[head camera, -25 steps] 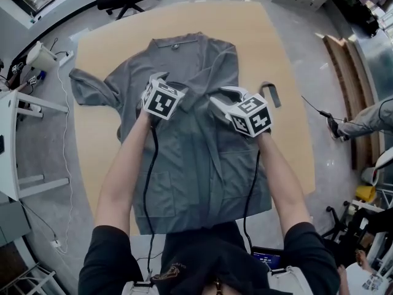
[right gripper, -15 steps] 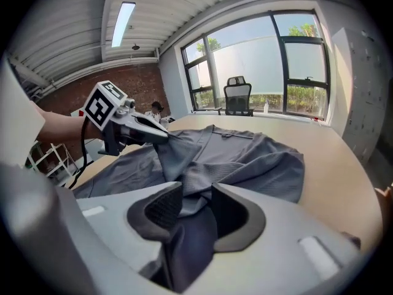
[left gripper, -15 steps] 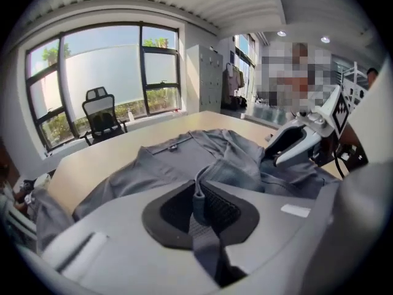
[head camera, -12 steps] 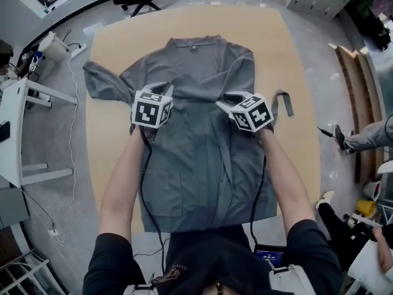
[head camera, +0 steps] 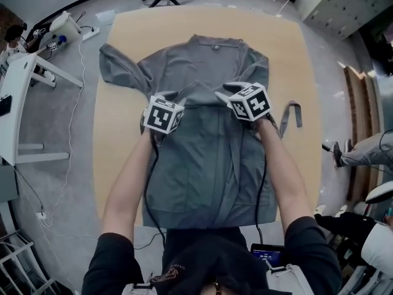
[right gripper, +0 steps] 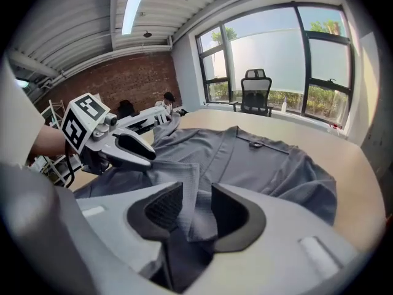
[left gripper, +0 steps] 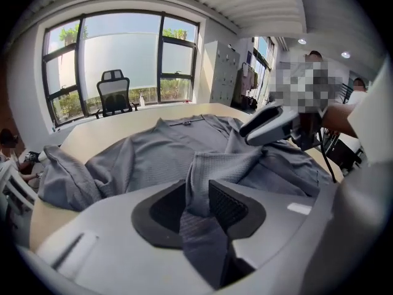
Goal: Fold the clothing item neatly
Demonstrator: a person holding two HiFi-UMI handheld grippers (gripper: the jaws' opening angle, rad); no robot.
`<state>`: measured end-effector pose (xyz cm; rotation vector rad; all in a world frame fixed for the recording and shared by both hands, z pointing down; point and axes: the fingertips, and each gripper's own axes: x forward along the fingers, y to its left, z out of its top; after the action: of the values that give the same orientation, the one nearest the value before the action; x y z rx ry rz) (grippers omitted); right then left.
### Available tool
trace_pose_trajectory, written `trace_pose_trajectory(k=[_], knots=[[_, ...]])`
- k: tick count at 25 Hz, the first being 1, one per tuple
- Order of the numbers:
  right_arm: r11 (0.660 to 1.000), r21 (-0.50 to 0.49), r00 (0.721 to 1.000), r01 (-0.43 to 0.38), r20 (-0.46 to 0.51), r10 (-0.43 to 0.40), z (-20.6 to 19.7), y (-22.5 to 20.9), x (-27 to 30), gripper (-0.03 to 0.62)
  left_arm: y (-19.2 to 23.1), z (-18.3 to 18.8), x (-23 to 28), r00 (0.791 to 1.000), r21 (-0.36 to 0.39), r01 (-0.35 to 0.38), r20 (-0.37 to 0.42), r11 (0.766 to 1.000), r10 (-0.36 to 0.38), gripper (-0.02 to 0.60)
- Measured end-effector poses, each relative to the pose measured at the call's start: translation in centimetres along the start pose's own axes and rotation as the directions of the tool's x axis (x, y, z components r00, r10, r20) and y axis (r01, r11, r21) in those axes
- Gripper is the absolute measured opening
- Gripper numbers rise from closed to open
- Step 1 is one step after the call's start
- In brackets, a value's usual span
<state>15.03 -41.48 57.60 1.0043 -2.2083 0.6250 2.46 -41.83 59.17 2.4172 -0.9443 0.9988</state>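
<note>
Head view: the grey garment [head camera: 202, 158] lies spread on the bench [head camera: 116, 152], collar at the far edge, hem hanging over the near edge, one sleeve out to the left. The left claw [head camera: 177, 94] and right claw [head camera: 229, 89] sit side by side over the chest, each at a raised ridge of cloth that runs between them.

Left gripper view: the left claw [left gripper: 198, 198] has a fold of the garment [left gripper: 153, 158] standing between its dark pads. The jaws have just been opening a little, yet both pads press on the fold and it rises off the bench into them. The right claw [left gripper: 270, 125] shows just beyond, at the same ridge.

Right gripper view: the right claw [right gripper: 198, 211] is clamped on a doubled fold of the garment [right gripper: 258, 165], which fills the gap between its pads. The left claw [right gripper: 132, 146] is near, to the left.
</note>
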Motion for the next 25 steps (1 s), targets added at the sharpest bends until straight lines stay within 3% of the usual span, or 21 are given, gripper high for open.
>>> trace_pose_trajectory(k=[3,6,12,16,19,21,23,24,25], knots=[[1.000,0.008,1.000,0.017,-0.003,-0.017,-0.4,-0.4,0.1,0.149,0.7,0.5,-1.1,1.000,0.016,0.011,0.025,1.000,-0.011,0.181],[0.999,0.023,0.999,0.036,0.005,-0.037,-0.8,-1.1,-0.4,0.149,1.7,3.1,-2.0,0.997,0.069,-0.011,0.080,0.998,0.005,0.186],[0.997,0.056,0.998,0.053,0.038,-0.055,-1.0,-1.8,-1.3,0.149,-0.2,6.3,2.2,0.996,0.202,0.069,0.044,0.977,-0.079,0.186],[0.994,0.075,0.996,0.083,0.033,-0.086,-1.9,-2.8,-2.1,0.149,-2.1,6.3,5.8,0.989,0.289,0.147,-0.043,0.946,-0.141,0.186],[0.989,0.095,0.993,0.114,0.014,-0.116,-3.4,-4.1,-3.0,0.149,-3.4,5.2,8.1,0.971,0.347,0.230,-0.147,0.909,-0.190,0.187],[0.985,0.117,0.992,0.129,-0.014,-0.128,-4.9,-5.2,-3.3,0.149,-3.8,4.3,9.1,0.957,0.346,0.270,-0.199,0.899,-0.211,0.185],[0.982,0.136,0.990,0.135,-0.062,-0.127,-6.7,-6.2,-3.1,0.147,-3.9,3.6,9.3,0.947,0.306,0.286,-0.233,0.908,-0.220,0.125],[0.981,0.142,0.989,0.133,-0.086,-0.122,-7.5,-6.5,-3.0,0.149,-3.6,3.5,9.3,0.949,0.297,0.274,-0.240,0.915,-0.206,0.028],[0.981,0.144,0.988,0.130,-0.106,-0.115,-8.2,-6.6,-2.8,0.149,-3.1,3.8,9.1,0.955,0.306,0.247,-0.237,0.919,-0.178,0.031]])
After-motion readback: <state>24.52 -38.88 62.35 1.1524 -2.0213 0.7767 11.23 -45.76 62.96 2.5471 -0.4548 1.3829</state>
